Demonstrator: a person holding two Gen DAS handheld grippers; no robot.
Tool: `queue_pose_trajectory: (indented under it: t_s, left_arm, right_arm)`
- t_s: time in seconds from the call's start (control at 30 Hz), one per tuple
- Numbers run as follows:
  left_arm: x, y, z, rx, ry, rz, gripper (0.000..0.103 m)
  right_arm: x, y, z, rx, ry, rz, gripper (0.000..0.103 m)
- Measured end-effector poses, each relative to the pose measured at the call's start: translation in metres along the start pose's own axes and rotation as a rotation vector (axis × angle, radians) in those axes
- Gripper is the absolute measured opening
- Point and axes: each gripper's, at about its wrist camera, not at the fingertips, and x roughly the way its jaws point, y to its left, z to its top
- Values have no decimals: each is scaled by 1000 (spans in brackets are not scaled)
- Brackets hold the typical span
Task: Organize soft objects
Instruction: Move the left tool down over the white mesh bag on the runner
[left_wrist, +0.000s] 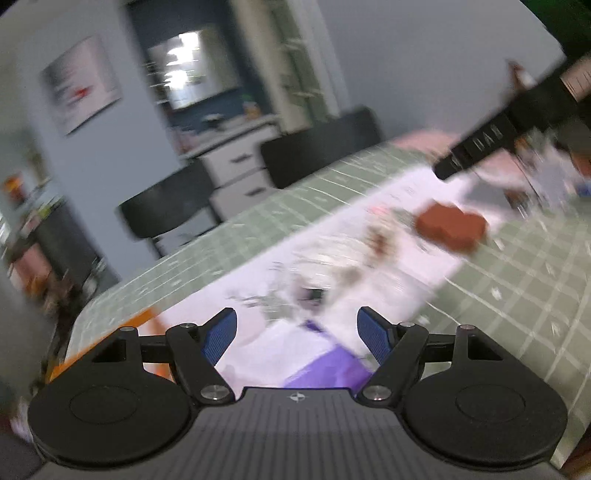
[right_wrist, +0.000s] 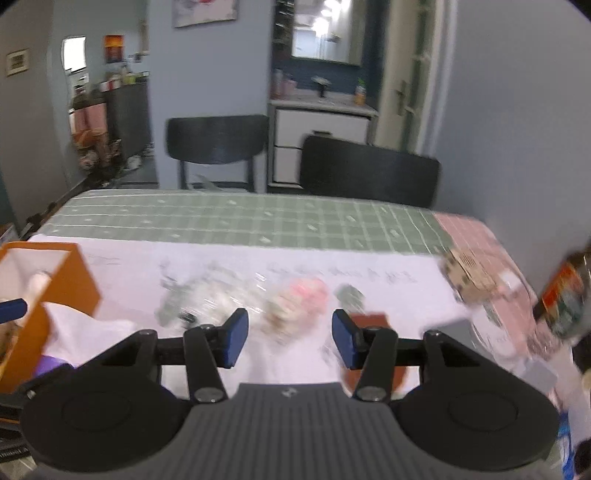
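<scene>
The counter wears a green checked cloth. A white sheet lies on its near part, carrying an orange box at left and blurred soft items mid-sheet.

Rust-brown folded cloth is seen lying flat on white sheet, well apart from orange box. Pale pink soft item and grey-white crumpled item are laid mid-sheet; blurred, details can't be told.
</scene>
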Motion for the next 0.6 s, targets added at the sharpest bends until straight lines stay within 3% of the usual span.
queue_pose_trajectory:
  t_s: [0.07, 0.2, 0.37, 0.43, 0.6]
  left_arm:
    - [15, -15, 7, 106, 29, -17, 87]
    - [34, -38, 10, 298, 8, -65, 87]
    - [61, -60, 10, 556, 12, -168, 90]
    - [73, -66, 7, 622, 18, -198, 90]
    - [105, -75, 7, 671, 111, -259, 91]
  right_arm:
    - [9, -21, -12, 39, 19, -11, 50]
    - [27, -54, -38, 105, 48, -20, 50]
    - [41, -83, -58, 169, 89, -16, 52]
    - [41, -92, -64, 208, 97, -4, 53]
    - [41, -104, -65, 280, 112, -23, 58]
